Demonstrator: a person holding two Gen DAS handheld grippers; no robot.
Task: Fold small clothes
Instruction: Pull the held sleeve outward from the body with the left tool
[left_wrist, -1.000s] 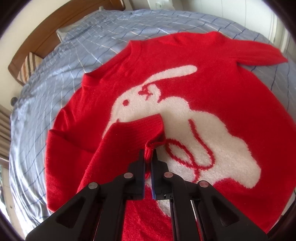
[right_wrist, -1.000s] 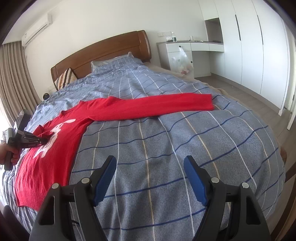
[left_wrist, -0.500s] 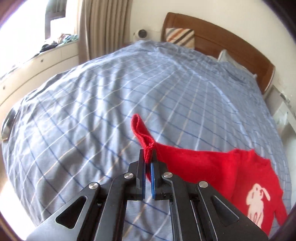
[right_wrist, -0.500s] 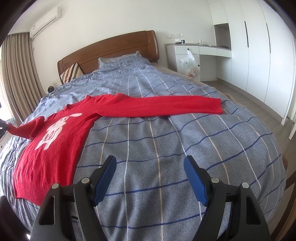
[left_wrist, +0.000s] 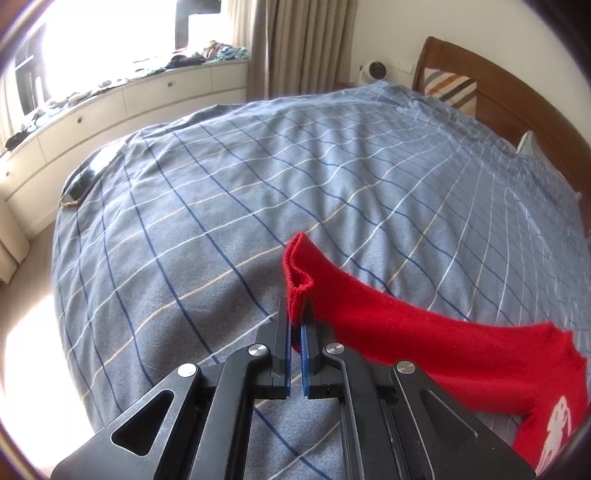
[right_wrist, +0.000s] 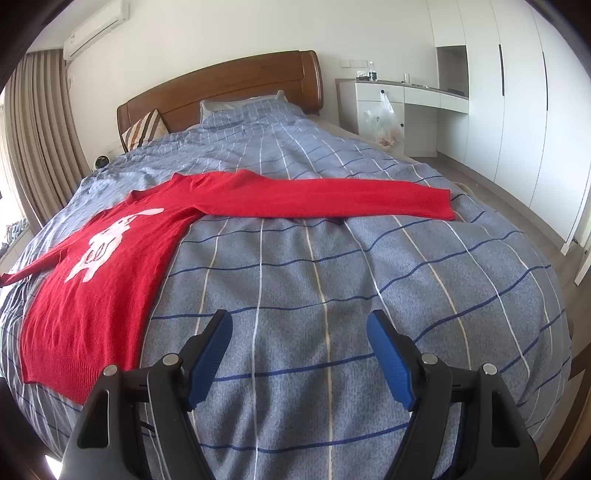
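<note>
Right, my left gripper (left_wrist: 295, 314) is clamped on the cuff (left_wrist: 295, 273) of the red sweater (right_wrist: 110, 266), and that sleeve (left_wrist: 424, 343) runs from the jaws off to the right toward the body, lifted a little above the checked bedspread (left_wrist: 221, 221). My right gripper (right_wrist: 299, 354) hangs over the foot of the bed with its jaws wide apart, holding nothing. From that side I can see the sweater lying face up on the left part of the bed, white rabbit motif (right_wrist: 110, 236) showing, with the other sleeve (right_wrist: 332, 201) stretched flat across toward the far edge. I'd call this the spreading-out step: both sleeves extended and no fold made so far. Next I'd lay this cuff down flat and let go, or carry it across the chest as the first fold. Either way I want the sleeve untwisted and the body left undisturbed.
</note>
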